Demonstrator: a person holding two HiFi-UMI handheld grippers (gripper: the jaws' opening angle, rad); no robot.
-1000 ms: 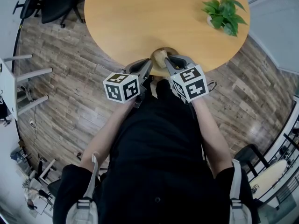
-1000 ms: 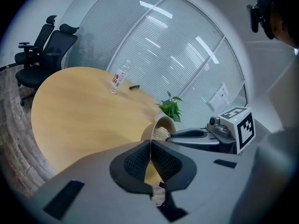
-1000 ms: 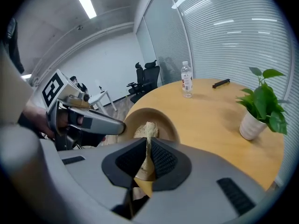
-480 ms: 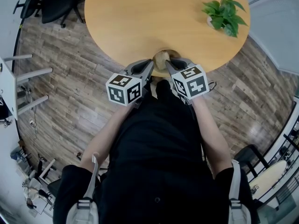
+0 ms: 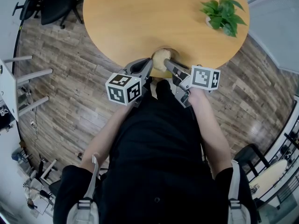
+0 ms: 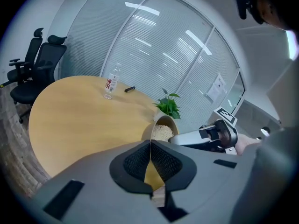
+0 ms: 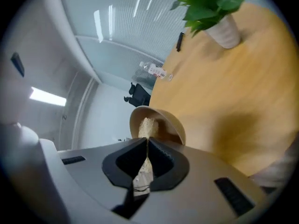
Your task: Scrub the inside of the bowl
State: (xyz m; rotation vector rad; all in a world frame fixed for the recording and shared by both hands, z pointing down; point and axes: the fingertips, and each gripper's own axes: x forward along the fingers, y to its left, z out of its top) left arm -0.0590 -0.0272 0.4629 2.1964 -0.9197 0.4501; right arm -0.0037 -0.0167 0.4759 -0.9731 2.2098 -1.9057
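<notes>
Right gripper (image 5: 166, 62), jaws clamped on the beige scrubber (image 7: 146, 126), has rolled since a second ago, its marker cube (image 5: 205, 78) now tipped outward; left gripper (image 5: 150, 62) stays pinched on the bowl (image 5: 171, 51), unmoved at the table's (image 5: 135, 17) near edge

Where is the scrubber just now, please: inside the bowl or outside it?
Inside. The scrubber, clamped in the right gripper, lies within the rim of the bowl.

Potted plant (image 5: 223, 10) and water bottle (image 6: 110, 83) stand apart on the round table (image 5: 131, 17) — office chairs (image 5: 51, 3) nearby.
</notes>
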